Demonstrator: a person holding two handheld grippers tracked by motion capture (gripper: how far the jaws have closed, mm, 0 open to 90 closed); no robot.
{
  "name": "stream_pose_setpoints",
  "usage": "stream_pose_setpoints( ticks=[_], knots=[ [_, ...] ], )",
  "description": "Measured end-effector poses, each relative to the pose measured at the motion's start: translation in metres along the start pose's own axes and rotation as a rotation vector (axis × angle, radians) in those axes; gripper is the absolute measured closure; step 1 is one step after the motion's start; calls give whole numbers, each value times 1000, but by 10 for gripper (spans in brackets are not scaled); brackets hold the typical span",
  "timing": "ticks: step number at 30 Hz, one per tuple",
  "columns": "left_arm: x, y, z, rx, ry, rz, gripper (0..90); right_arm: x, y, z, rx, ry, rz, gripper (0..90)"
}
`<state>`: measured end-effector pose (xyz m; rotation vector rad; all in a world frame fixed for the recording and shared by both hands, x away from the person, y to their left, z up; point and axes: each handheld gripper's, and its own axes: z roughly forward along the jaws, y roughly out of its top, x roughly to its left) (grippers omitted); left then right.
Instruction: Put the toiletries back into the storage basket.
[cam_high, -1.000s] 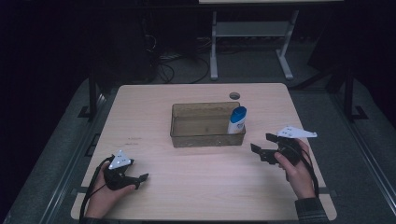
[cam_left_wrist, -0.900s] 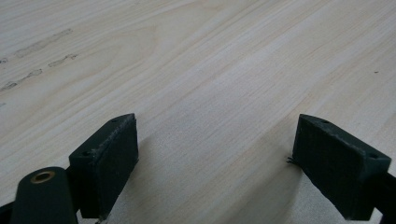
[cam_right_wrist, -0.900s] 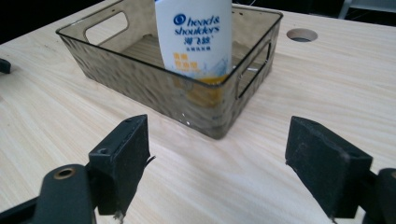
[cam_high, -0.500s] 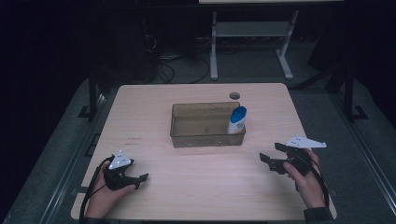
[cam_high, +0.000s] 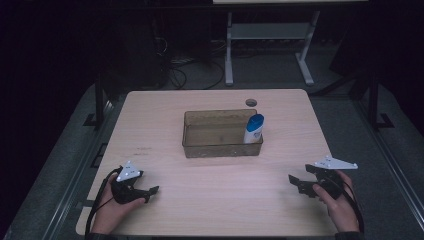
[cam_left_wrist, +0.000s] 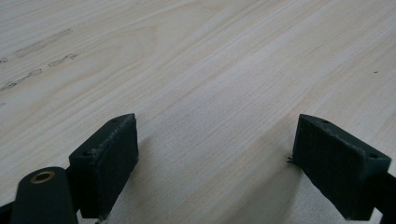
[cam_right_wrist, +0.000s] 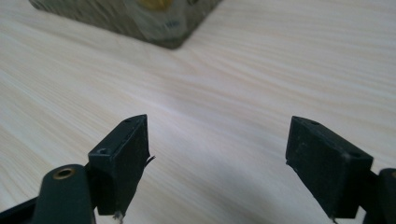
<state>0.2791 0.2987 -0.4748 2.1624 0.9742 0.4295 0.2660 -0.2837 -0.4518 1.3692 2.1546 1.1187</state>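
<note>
A: Where's the bottle (cam_high: 253, 129)?

B: Standing upright in the clear bin (cam_high: 220, 150), hard against its right end wall, blue cap (cam_high: 255, 120) poking above the rim. Middle of the desk (cam_high: 215, 200), well apart from both hands.

A: And the right tool (cam_high: 296, 183)?

B: Released. Jaws spread wide over bare wood, nothing between them, low by the near right corner of the desk. Pointed roughly toward the bin's corner, going by the right gripper view.

A: Left tool (cam_high: 150, 194)?

B: Released too, and empty. Parked near the front left edge, jaws apart just above the grain.

A: Anything visible through the bin wall from the right side?

B: A label patch, possibly the bottle's; too blurred and cropped to say for sure.

A: So which step, by the look of it?

B: Most likely settling both hands at the near edge, with the bottle sitting in the bin. Worth doing tidily: keep the jaws apart, keep the cables off the bin, stay low and well short of its front wall.

A: And if reaching back in for the bottle?

B: Better to come from above than from the side, since the wall blocks a level approach. Close on the white body under the cap, then lift straight up until clear of the rim. Risk otherwise: nudging the bin or tipping the bottle against the wall.
</note>
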Motion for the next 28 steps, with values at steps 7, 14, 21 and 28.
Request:
stream_pose_setpoints(
  ticks=[7,14,21,28],
  knots=[
    [0,0,0,-2,0,-3,133,-6,-15,2,74,-25,-14,208],
    [0,0,0,-3,0,-4,133,-9,-21,4,112,-36,-25,205],
    [0,0,0,-3,0,-3,133,-9,-24,7,128,-32,-27,195],
    [0,0,0,-3,0,-4,133,-9,-25,8,123,-60,-50,186]
  ],
)
